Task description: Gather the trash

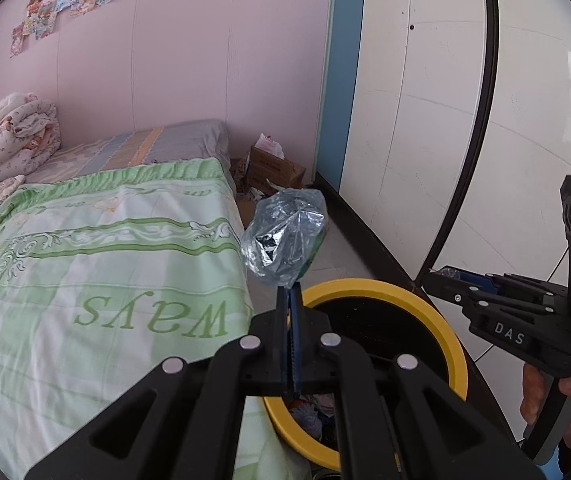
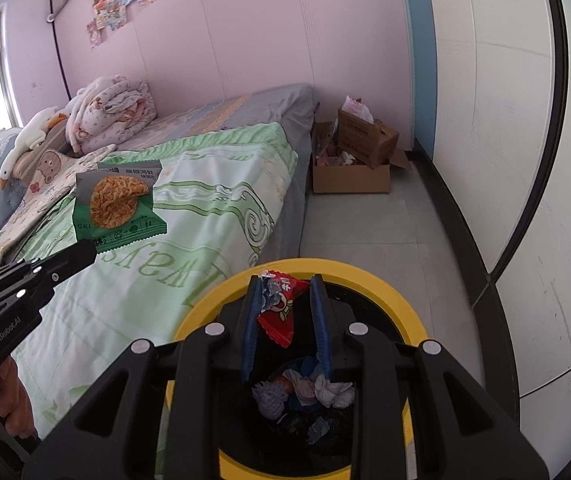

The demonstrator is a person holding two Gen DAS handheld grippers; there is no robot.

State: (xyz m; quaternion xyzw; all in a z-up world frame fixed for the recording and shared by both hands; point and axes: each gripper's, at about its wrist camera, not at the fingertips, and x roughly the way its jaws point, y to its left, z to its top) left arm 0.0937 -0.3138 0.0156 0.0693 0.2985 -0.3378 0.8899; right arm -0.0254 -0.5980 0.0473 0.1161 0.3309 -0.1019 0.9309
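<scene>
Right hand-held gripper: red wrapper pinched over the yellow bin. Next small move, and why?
Probably open it. The right hand-held gripper holds the red wrapper directly above the yellow bin, whose opening already holds trash, so release should drop it inside. The left hand-held gripper's green packet sits over the bed.

On the pale green printed bedspread [image 1: 105, 264] you can read "ways" in large green letters, upside down from where you stand. Your right hand-held gripper [image 1: 441, 276] carries "DAS" in white on its black body. Your left hand-held gripper [image 2: 89, 250] shows "GenRobot.AI" along its black side. The green snack packet with a picture of a round noodle cake [image 2: 119, 206] bears "12.45" near its lower left corner; its Chinese heading is too small to read.
</scene>
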